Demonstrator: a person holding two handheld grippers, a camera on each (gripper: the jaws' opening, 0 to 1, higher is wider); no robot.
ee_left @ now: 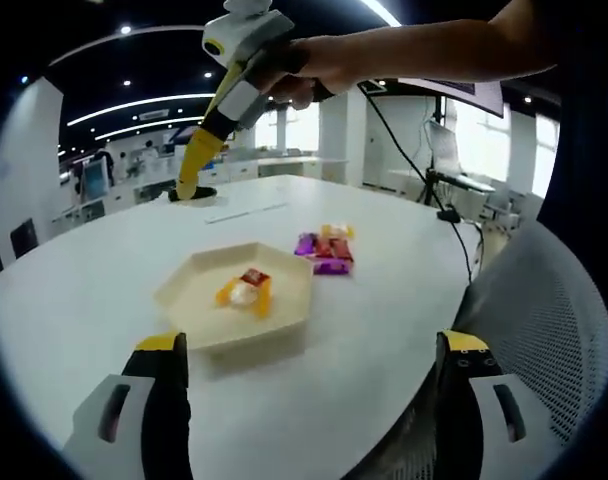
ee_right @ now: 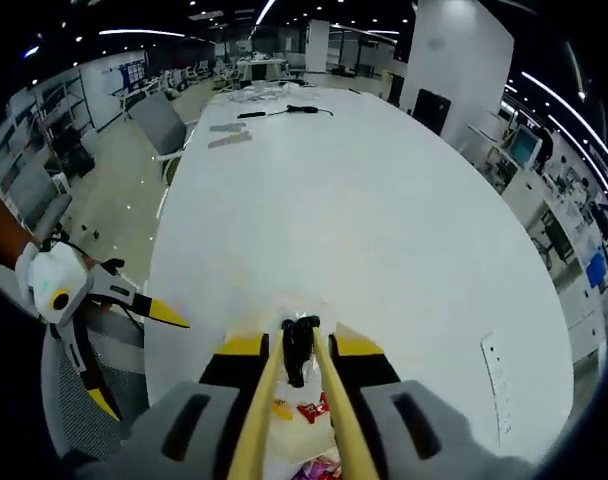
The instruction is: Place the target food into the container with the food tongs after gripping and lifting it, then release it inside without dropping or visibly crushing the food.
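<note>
A cream hexagonal container (ee_left: 199,290) sits on the white table and holds a red-and-yellow wrapped food (ee_left: 246,288). Several coloured snack packets (ee_left: 326,250) lie just beyond it. My left gripper (ee_left: 314,342) stands wide open on the near side of the container, holding nothing. A hand holds my right gripper (ee_left: 234,95) high above the table's far side, shut on yellow food tongs (ee_left: 202,155) that point down and away from the container. In the right gripper view the tongs (ee_right: 267,390) run between my right gripper's (ee_right: 299,345) jaws. Below them lie the container (ee_right: 284,450) and food (ee_right: 309,410).
The round white table (ee_right: 364,200) stretches far ahead, with a black cable (ee_right: 284,110) and papers at its far end. A grey mesh chair (ee_left: 544,320) stands close at the right. The left gripper (ee_right: 134,357) shows over the table's edge. A black round object (ee_left: 206,194) rests beyond the tongs.
</note>
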